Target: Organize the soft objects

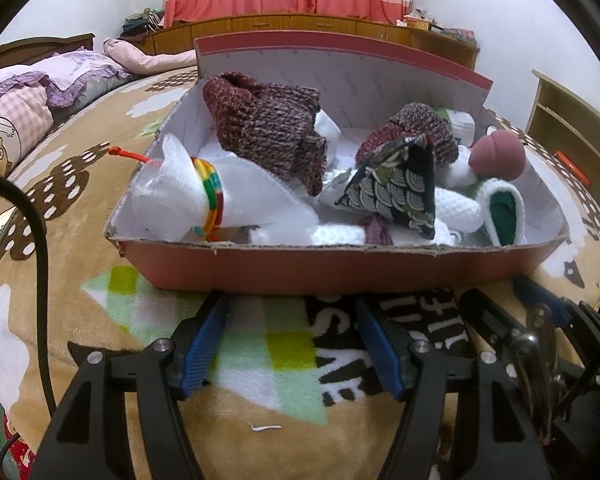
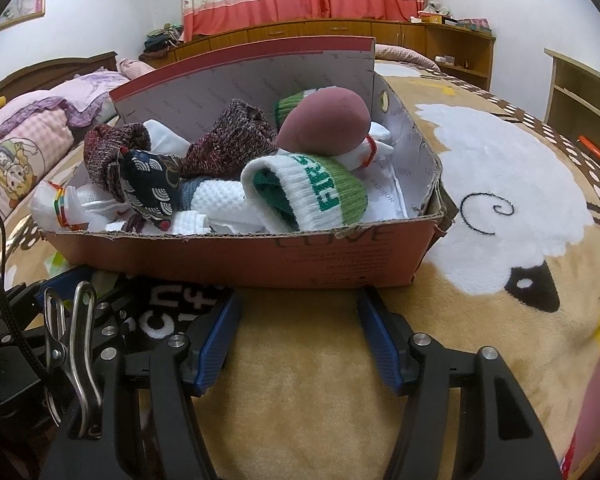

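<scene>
A red cardboard box (image 1: 332, 266) (image 2: 240, 256) sits on the bed blanket and holds soft things: maroon knit pieces (image 1: 268, 128) (image 2: 228, 144), a white mesh pouch with a rainbow band (image 1: 204, 196) (image 2: 60, 204), a dark wave-pattern pouch (image 1: 396, 188) (image 2: 148, 188), a pink sponge egg (image 1: 498, 154) (image 2: 324, 126), and green-and-white socks (image 1: 504, 210) (image 2: 316, 192). My left gripper (image 1: 292, 308) is open and empty just before the box's near wall. My right gripper (image 2: 298, 304) is open and empty, also at the near wall.
The bed has a tan cartoon blanket (image 2: 500, 184). Pillows and quilts (image 1: 28, 100) lie at the left. A wooden cabinet (image 2: 340, 32) runs under the curtain at the back. A shelf unit (image 1: 572, 120) stands at the right.
</scene>
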{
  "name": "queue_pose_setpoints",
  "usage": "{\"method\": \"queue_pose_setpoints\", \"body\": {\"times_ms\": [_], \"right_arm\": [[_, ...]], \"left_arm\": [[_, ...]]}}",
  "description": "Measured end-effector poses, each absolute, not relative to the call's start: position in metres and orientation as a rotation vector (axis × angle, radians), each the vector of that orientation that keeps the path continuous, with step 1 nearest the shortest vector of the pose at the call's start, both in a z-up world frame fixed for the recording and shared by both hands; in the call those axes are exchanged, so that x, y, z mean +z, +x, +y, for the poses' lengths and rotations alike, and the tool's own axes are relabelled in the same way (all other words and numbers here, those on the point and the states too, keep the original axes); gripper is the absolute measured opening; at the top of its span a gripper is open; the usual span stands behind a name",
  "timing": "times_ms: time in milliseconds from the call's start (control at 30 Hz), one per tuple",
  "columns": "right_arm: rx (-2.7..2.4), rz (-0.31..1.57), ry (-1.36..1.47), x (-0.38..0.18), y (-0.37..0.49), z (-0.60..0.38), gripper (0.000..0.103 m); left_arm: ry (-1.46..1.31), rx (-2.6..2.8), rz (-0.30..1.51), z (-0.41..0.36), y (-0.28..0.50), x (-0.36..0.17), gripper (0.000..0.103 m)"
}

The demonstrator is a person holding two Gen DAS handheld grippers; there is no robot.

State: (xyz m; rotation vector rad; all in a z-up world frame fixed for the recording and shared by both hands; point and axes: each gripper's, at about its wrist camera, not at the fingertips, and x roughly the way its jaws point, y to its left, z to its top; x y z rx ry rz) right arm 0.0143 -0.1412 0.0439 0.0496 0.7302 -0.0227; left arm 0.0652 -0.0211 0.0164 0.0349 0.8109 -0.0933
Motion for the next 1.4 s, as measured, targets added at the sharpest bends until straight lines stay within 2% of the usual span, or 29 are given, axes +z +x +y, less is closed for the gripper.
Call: {"method": "queue_pose_setpoints", "body": {"times_ms": [1400], "right_arm": [[-0.024,0.729,0.047,0.0441,0.0146,-0.1398,0.063]], "left_arm": [[0.033,-0.093,0.801,-0.0207,0.0616,0.0150,0.071]]}}
